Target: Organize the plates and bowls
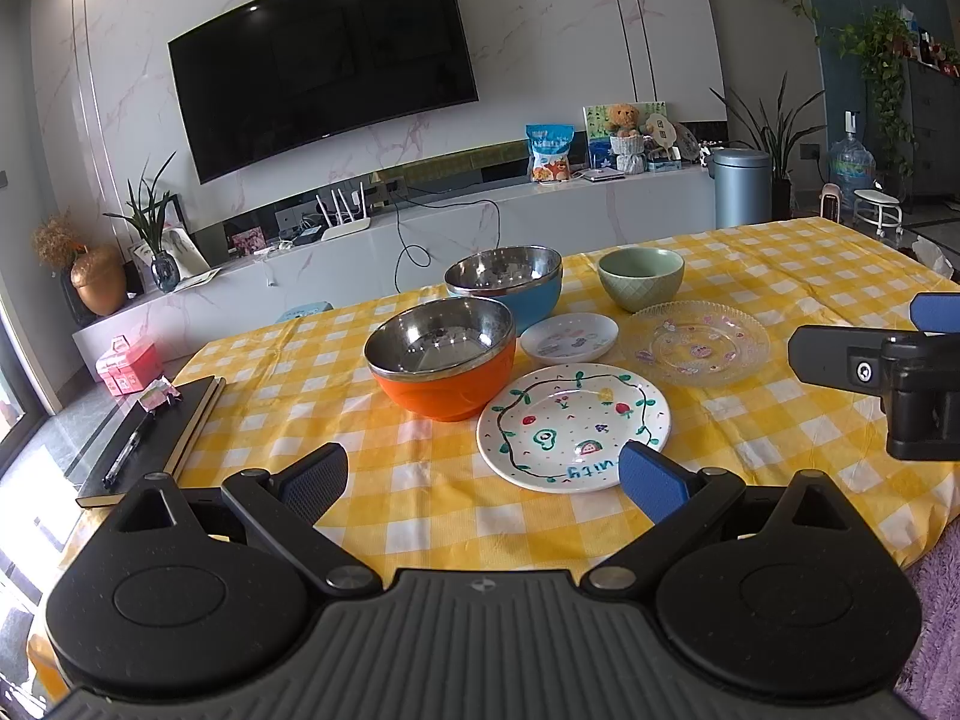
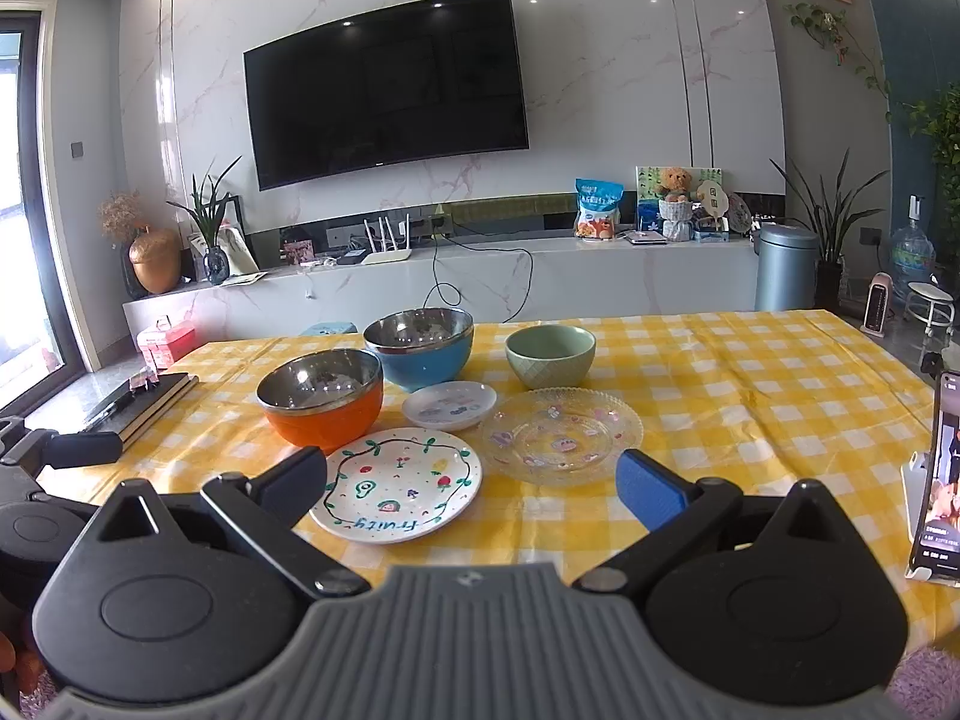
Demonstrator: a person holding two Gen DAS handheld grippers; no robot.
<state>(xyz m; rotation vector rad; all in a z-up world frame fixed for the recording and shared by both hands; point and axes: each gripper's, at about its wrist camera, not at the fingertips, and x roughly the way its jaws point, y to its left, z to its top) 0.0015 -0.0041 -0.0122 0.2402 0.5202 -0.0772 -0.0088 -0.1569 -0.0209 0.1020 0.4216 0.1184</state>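
On the yellow checked tablecloth (image 1: 336,396) (image 2: 750,408) stand an orange steel-lined bowl (image 1: 443,360) (image 2: 322,405), a blue steel-lined bowl (image 1: 507,288) (image 2: 420,348) and a green bowl (image 1: 641,278) (image 2: 550,356). In front lie a small white dish (image 1: 569,338) (image 2: 449,405), a clear glass plate (image 1: 695,342) (image 2: 562,435) and a white painted "Fruity" plate (image 1: 573,426) (image 2: 396,483). My left gripper (image 1: 486,480) is open just before the painted plate, holding nothing. My right gripper (image 2: 474,489) is open and empty too, above the table's near edge; it shows at the left view's right edge (image 1: 870,360).
A black notebook with a pen (image 1: 150,438) (image 2: 144,402) lies at the table's left end. A phone on a stand (image 2: 939,480) is at the right edge. Behind the table are a low TV cabinet (image 1: 480,222), a wall TV and a bin (image 1: 742,187).
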